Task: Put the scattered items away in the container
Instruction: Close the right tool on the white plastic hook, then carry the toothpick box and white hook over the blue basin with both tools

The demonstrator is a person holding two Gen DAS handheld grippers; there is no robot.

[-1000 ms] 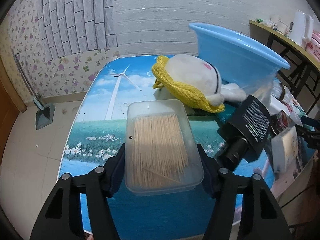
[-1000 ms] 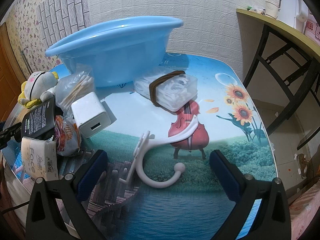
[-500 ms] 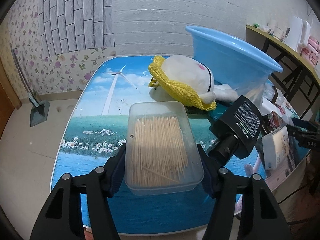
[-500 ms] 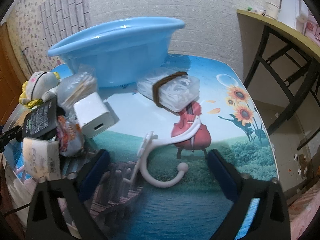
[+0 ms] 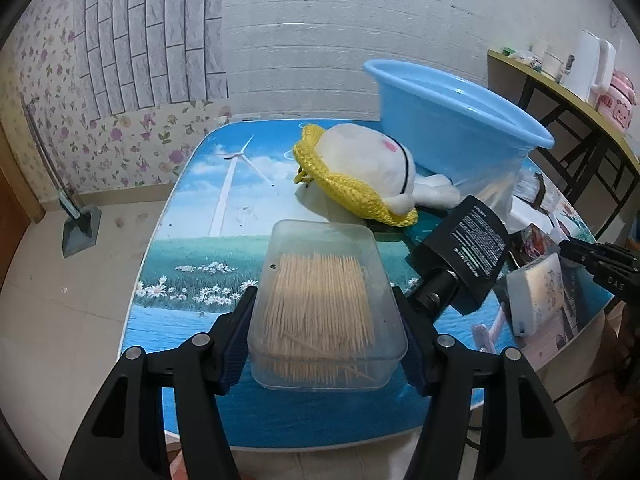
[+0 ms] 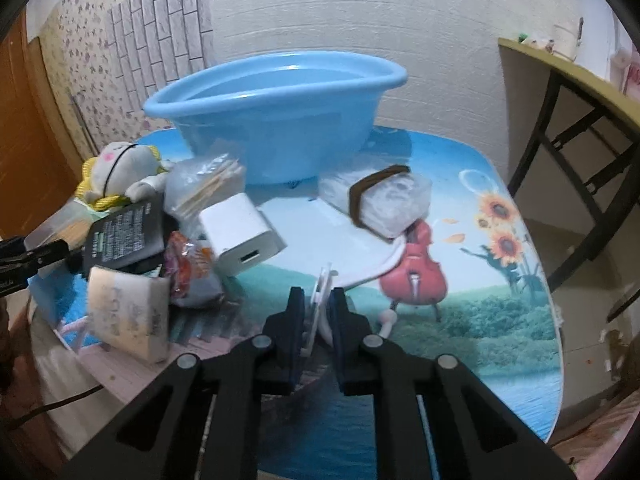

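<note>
Near the table's (image 6: 500, 216) front edge, our right gripper (image 6: 316, 320), earlier spread wide, now pinches the white hook (image 6: 322, 300); our left gripper (image 5: 324, 320) still clamps the toothpick box (image 5: 324, 304).

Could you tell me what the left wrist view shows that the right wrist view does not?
Only the left wrist view shows the left gripper clamping the toothpick box.

Only the right wrist view shows the right gripper shut on the white hook, plus the white charger.

Both show the blue basin, the plush toy and the table.
</note>
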